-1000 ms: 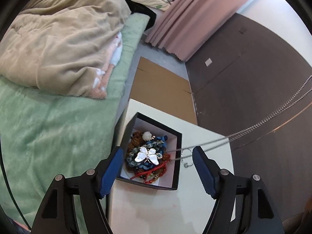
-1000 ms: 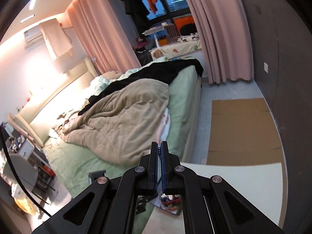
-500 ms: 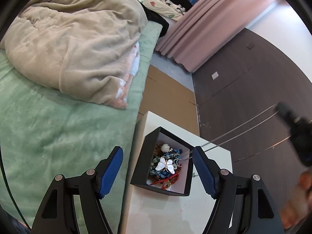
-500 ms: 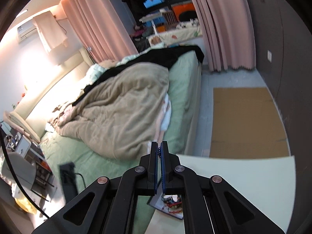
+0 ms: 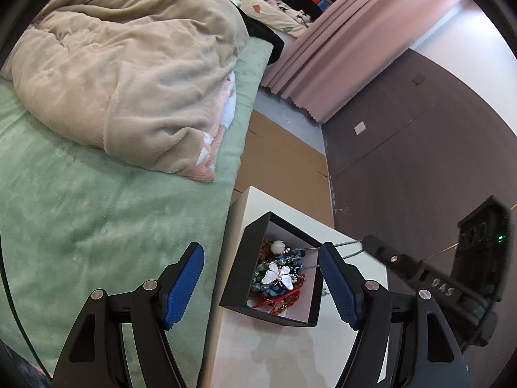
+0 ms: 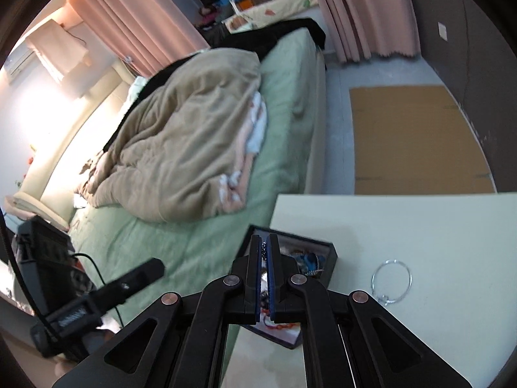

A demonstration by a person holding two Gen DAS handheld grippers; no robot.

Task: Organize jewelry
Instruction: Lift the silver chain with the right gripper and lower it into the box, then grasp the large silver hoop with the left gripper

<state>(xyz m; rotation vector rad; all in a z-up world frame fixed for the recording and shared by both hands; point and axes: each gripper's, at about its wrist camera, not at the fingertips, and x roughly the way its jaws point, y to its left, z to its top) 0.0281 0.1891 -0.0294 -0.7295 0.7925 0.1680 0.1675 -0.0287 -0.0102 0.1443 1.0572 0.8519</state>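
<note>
The thin silver chain necklace [image 5: 347, 248] is light, limp and slippery; it runs from the black square cardboard jewelry box [image 5: 255, 242] on the white bench [image 6: 420, 226] to the right gripper [image 6: 265, 252]. That gripper's pads are almost closed on the chain, pinching a short run between them. Judged: grip the links flat between the pads and avoid snagging the tangled beads and white butterfly brooch [image 5: 278, 276] in the box. The left gripper [image 5: 261, 286] hangs open and empty above the box. A thin silver wire ring [image 6: 391, 280] lies on the bench beside the box.
</note>
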